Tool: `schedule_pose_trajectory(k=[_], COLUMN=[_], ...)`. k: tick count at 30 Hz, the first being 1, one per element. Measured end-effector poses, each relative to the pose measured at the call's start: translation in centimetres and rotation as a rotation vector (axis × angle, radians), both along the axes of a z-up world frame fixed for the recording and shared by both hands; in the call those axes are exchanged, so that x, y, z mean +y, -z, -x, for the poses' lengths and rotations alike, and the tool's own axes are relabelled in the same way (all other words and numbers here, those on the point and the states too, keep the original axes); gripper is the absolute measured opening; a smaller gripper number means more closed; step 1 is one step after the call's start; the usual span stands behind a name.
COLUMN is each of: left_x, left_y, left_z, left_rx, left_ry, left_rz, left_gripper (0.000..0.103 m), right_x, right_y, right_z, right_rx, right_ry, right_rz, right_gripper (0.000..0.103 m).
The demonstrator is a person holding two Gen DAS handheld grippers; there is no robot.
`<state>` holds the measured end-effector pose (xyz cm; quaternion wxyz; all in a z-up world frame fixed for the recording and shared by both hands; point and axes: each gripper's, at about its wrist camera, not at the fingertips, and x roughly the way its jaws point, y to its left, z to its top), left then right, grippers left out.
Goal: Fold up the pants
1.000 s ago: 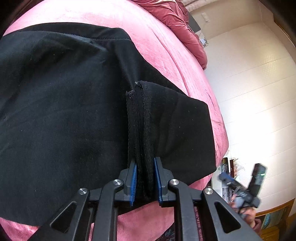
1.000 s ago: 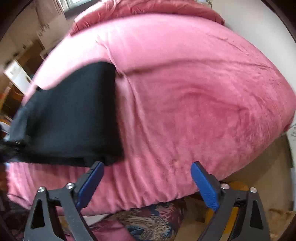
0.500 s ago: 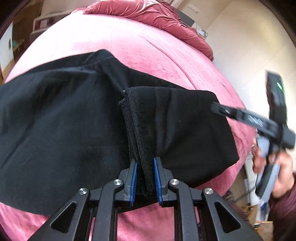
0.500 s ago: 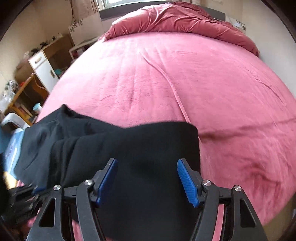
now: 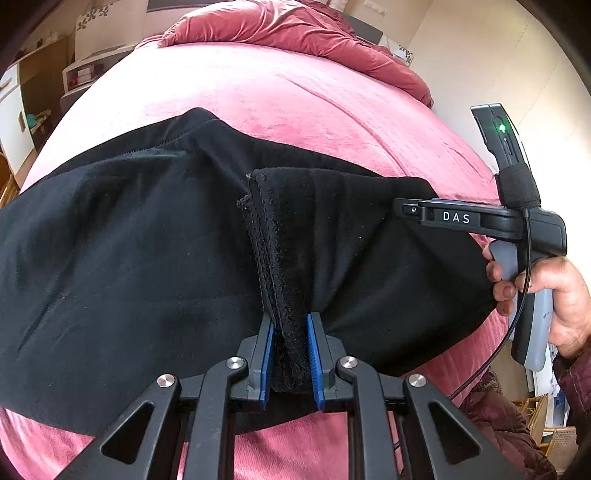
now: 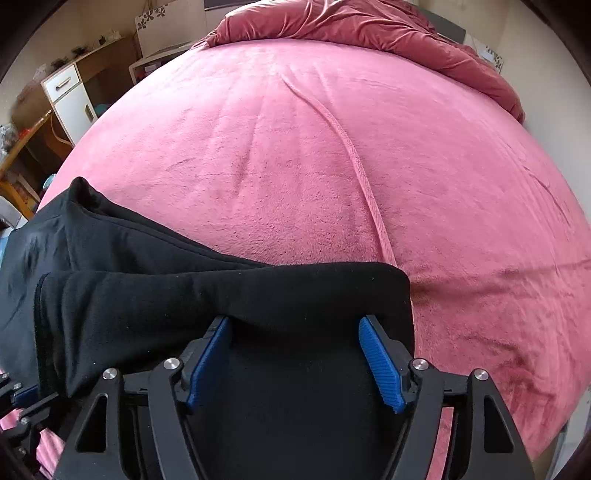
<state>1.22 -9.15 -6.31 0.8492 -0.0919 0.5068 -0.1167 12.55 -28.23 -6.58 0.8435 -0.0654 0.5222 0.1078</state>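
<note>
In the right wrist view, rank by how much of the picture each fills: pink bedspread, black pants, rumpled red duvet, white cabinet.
Largest to smallest as they look:
1. pink bedspread
2. black pants, though nearness to the camera inflates them
3. rumpled red duvet
4. white cabinet

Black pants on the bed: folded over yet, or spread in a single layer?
Partly folded. The black pants show a doubled layer with a rounded fold edge in the right wrist view, and the left gripper pinches stacked hems.
</note>
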Motion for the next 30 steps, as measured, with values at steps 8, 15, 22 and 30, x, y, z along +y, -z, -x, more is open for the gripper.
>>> schedule_pose_trajectory(k=[8,15,22,30], left_x=[0.3,2.1,4.1,8.0], left_y=[-0.7,-1.4,-1.5,-1.5], left_z=[0.4,1.7,3.6,4.9], left_rx=[0.005,0.001,0.002,0.035], left_ry=[-0.030,-0.060,-0.097,-0.195], left_rz=[0.012,0.021,0.033,0.082], left_gripper=[0.027,0.034,0.038,0.038], right_x=[-0.2,-0.4,-0.8,0.0], right_y=[-0.3,-1.0,-3.0,-5.8], right_z=[0.9,1.2,2.6,7.1], right_rx=[-0.036,-0.046,-0.091,-0.151], right_ry=[0.015,0.048,0.090,0.040], right_rz=[-0.001,-0.009,-0.040,-0.118], right_gripper=[0.073,0.076,0.077,0.079])
